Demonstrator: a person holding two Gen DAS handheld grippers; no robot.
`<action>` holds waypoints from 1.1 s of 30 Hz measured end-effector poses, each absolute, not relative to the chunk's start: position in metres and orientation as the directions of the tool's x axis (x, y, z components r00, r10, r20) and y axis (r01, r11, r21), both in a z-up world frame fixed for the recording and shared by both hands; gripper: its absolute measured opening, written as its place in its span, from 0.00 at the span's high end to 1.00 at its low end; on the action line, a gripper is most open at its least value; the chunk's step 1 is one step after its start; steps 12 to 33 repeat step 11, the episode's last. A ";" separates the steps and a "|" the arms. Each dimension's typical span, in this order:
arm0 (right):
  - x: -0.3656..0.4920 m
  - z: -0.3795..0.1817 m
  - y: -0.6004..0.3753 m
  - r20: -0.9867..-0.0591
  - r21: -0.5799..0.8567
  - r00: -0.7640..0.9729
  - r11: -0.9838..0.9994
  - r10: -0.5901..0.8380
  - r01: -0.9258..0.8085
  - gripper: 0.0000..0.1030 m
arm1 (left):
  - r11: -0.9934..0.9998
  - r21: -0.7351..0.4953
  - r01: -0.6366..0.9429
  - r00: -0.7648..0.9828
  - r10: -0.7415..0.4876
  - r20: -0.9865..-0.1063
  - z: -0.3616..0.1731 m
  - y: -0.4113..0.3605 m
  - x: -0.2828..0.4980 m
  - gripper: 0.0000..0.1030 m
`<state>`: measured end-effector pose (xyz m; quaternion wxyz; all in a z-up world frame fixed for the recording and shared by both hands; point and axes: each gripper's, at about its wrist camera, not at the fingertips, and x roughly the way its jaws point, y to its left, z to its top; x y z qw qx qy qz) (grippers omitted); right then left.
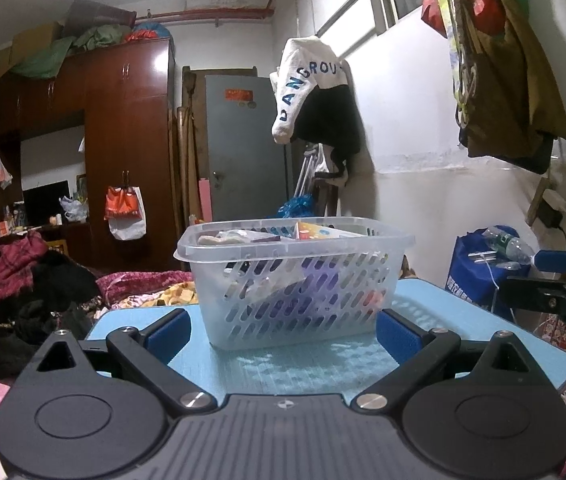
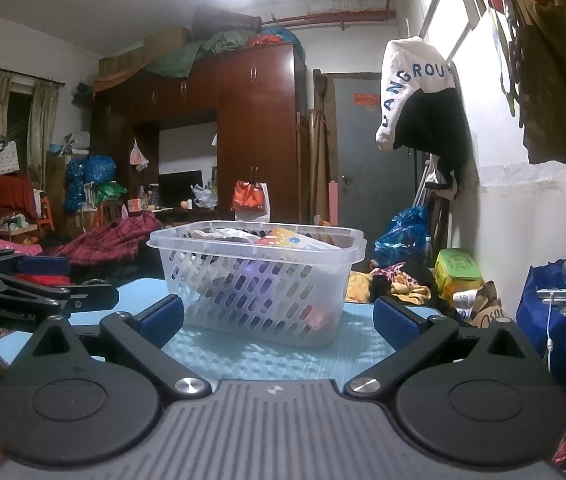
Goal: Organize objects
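Both grippers gape empty over the blue table [image 1: 463,332] (cluttered bedroom); basket [image 1: 295,280] on it.

A small table with a light blue, finely ribbed top [image 1: 443,320] fills the lower middle of both wrist views. Directly on it stands one translucent white plastic basket with slotted walls and a wide rim [image 1: 295,280], in the centre of the frame. The basket holds mixed small items, too blurred to tell apart. Around its base the blue top is bare.
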<state>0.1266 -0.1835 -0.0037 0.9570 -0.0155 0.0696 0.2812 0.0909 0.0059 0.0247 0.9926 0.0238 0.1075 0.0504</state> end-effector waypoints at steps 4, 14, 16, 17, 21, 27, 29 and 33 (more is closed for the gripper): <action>0.126 -0.005 -0.183 -0.143 0.009 0.833 0.842 0.535 -0.540 0.00 | 0.994 0.064 -0.084 0.978 0.094 -0.184 0.025 0.005 0.088 0.03; 0.127 -0.005 -0.183 -0.148 0.009 0.833 0.843 0.533 -0.538 0.00 | 0.993 0.099 -0.069 0.982 0.085 -0.171 0.024 -0.005 0.085 0.03; 0.127 -0.005 -0.183 -0.148 0.009 0.833 0.843 0.533 -0.538 0.00 | 0.993 0.099 -0.069 0.982 0.085 -0.171 0.024 -0.005 0.085 0.03; 0.127 -0.005 -0.183 -0.148 0.009 0.833 0.843 0.533 -0.538 0.00 | 0.993 0.099 -0.069 0.982 0.085 -0.171 0.024 -0.005 0.085 0.03; 0.127 -0.005 -0.183 -0.148 0.009 0.833 0.843 0.533 -0.538 0.00 | 0.993 0.099 -0.069 0.982 0.085 -0.171 0.024 -0.005 0.085 0.03; 0.127 -0.005 -0.183 -0.148 0.009 0.833 0.843 0.533 -0.538 0.00 | 0.993 0.099 -0.069 0.982 0.085 -0.171 0.024 -0.005 0.085 0.03; 0.127 -0.005 -0.183 -0.148 0.009 0.833 0.843 0.533 -0.538 0.00 | 0.993 0.099 -0.069 0.982 0.085 -0.171 0.024 -0.005 0.085 0.03; 0.127 -0.005 -0.183 -0.148 0.009 0.833 0.843 0.533 -0.538 0.00 | 0.993 0.099 -0.069 0.982 0.085 -0.171 0.024 -0.005 0.085 0.03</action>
